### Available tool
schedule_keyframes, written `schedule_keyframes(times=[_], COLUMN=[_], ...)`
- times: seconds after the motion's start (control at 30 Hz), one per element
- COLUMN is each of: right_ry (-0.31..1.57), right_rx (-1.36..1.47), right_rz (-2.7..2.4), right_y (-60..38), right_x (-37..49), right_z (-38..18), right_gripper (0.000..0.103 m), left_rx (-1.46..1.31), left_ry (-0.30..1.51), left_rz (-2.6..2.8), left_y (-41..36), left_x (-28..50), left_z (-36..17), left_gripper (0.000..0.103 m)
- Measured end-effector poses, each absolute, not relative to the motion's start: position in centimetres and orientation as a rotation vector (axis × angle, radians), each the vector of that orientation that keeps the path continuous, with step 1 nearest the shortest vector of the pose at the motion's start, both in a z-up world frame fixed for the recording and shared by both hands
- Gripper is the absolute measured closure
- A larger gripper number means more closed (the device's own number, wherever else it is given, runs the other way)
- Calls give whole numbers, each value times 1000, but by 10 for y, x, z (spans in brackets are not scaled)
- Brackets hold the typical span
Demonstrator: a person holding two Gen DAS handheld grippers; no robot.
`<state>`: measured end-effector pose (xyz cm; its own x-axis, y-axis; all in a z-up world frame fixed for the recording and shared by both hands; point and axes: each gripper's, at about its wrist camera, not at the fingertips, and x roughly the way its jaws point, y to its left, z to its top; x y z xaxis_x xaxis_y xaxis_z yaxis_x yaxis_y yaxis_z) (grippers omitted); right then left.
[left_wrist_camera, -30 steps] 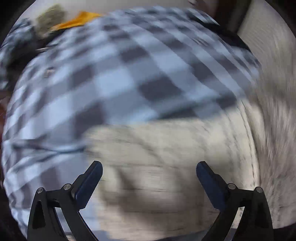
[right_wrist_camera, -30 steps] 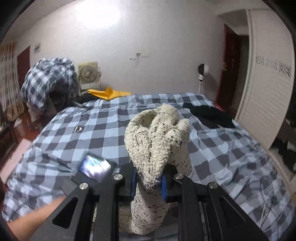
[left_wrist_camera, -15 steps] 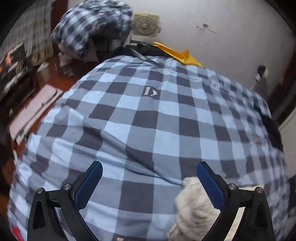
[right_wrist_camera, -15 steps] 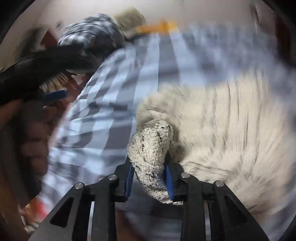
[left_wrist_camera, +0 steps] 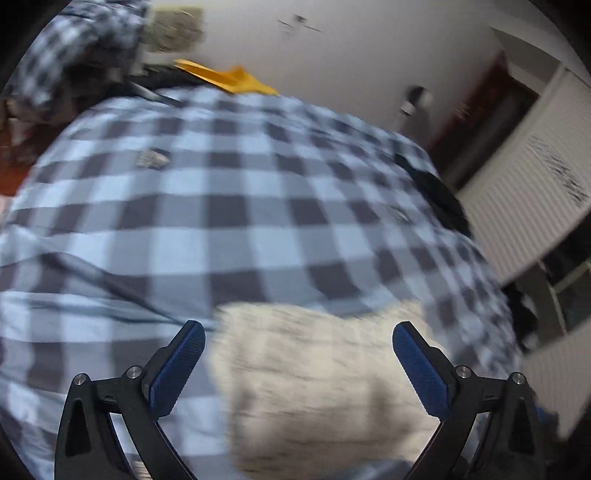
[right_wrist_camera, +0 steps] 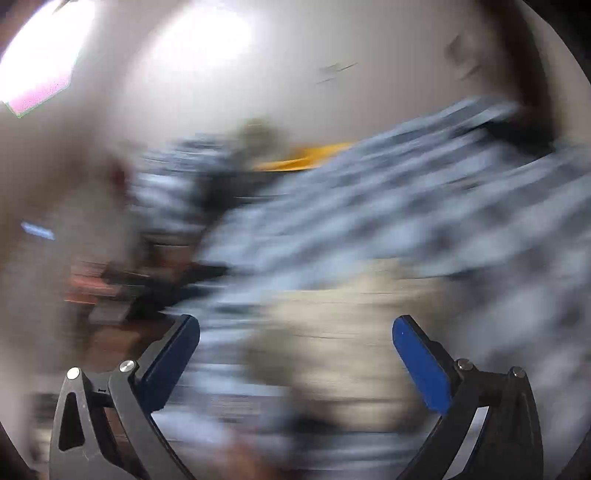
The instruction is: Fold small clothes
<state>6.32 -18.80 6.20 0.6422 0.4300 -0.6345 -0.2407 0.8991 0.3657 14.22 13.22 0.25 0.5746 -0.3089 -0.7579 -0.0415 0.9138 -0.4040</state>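
Observation:
A cream speckled knit garment [left_wrist_camera: 317, 384] lies on the blue-and-grey checked bedcover [left_wrist_camera: 236, 206] at the near edge of the bed. My left gripper [left_wrist_camera: 299, 339] is open and empty, its blue pads apart just above the garment. In the right wrist view the picture is heavily blurred; the garment [right_wrist_camera: 351, 332] shows as a pale patch on the bedcover [right_wrist_camera: 424, 206]. My right gripper [right_wrist_camera: 295, 332] is open and empty above it.
A yellow cloth [left_wrist_camera: 229, 77] lies at the far end of the bed. A heap of checked bedding [left_wrist_camera: 77, 44] and a fan [left_wrist_camera: 173, 26] stand at the back left. Dark clothes [left_wrist_camera: 439, 195] lie at the bed's right edge, beside a white wardrobe [left_wrist_camera: 524, 177].
My right gripper has opened and let go of the cream garment, which now lies on the bed. Both grippers are swinging fast; the left one has turned back over the garment.

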Motion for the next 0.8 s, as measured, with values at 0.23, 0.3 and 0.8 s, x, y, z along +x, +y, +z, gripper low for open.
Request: schedule_keyframes(times=[0.23, 0.3, 0.8], right_ry=[1113, 1100, 1344], right_rx=[-126, -177, -294], right_rz=[181, 204, 50], right_y=[-148, -130, -163], right_x=[60, 61, 84], right_z=[-39, -44, -74], right_gripper=[1, 1, 1], left_rx=[-244, -169, -156], left_ry=[1057, 1104, 1176], left_rz=[-256, -233, -32], left_y=[61, 49, 71], left_x=[147, 150, 153], left_z=[-29, -49, -69], left_gripper=[0, 0, 0])
